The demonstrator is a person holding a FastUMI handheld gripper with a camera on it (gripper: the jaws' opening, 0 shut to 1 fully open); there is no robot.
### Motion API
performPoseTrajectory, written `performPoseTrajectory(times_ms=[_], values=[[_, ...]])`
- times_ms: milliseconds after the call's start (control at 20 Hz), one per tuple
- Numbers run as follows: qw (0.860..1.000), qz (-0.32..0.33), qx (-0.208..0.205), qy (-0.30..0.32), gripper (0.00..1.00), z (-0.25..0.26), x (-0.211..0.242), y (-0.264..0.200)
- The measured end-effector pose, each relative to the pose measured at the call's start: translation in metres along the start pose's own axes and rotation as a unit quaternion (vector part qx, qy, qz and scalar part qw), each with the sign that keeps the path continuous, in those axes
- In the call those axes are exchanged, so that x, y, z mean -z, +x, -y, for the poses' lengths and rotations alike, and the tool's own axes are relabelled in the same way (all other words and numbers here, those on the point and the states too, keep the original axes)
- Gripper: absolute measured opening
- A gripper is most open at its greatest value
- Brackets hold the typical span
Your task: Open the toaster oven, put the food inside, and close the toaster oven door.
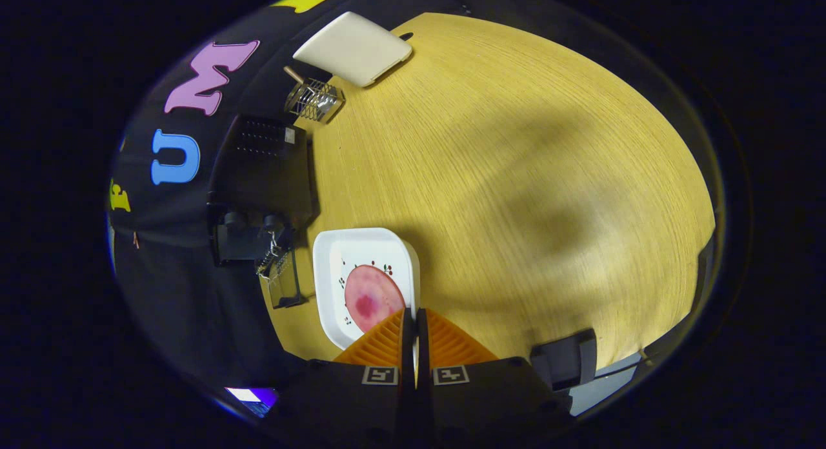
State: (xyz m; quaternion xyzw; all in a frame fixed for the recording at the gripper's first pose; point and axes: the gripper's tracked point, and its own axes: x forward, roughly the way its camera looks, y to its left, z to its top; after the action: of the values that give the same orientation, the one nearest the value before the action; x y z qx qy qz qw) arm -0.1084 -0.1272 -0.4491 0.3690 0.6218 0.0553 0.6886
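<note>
**Fingers pressed together above the plate**

While my hand-held gripper (414, 320) hangs over the bench (516, 178), its two fingers sit pressed together with nothing between them. Just ahead of the tips lies the round pink food (373, 298) on a white square plate (335, 255). Beside the plate stands the black toaster oven (261, 191). Beyond it are a small wire rack (314, 100) and a white board (353, 48).
</note>
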Motion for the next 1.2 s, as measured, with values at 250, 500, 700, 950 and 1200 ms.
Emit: performPoseTrajectory(times_ms=[250, 500, 700, 950, 1200], values=[[0.999, 0.029, -0.022, 0.028, 0.05, -0.046, 0.025, -0.008], [0.997, 0.053, -0.040, 0.044, 0.05, -0.109, 0.051, 0.006], [0.996, 0.053, -0.049, 0.056, 0.05, -0.161, 0.072, 0.033], [0.993, 0.057, -0.058, 0.088, 0.05, -0.218, 0.086, 0.073], [0.981, 0.091, -0.048, 0.162, 0.05, -0.252, 0.081, 0.110]])
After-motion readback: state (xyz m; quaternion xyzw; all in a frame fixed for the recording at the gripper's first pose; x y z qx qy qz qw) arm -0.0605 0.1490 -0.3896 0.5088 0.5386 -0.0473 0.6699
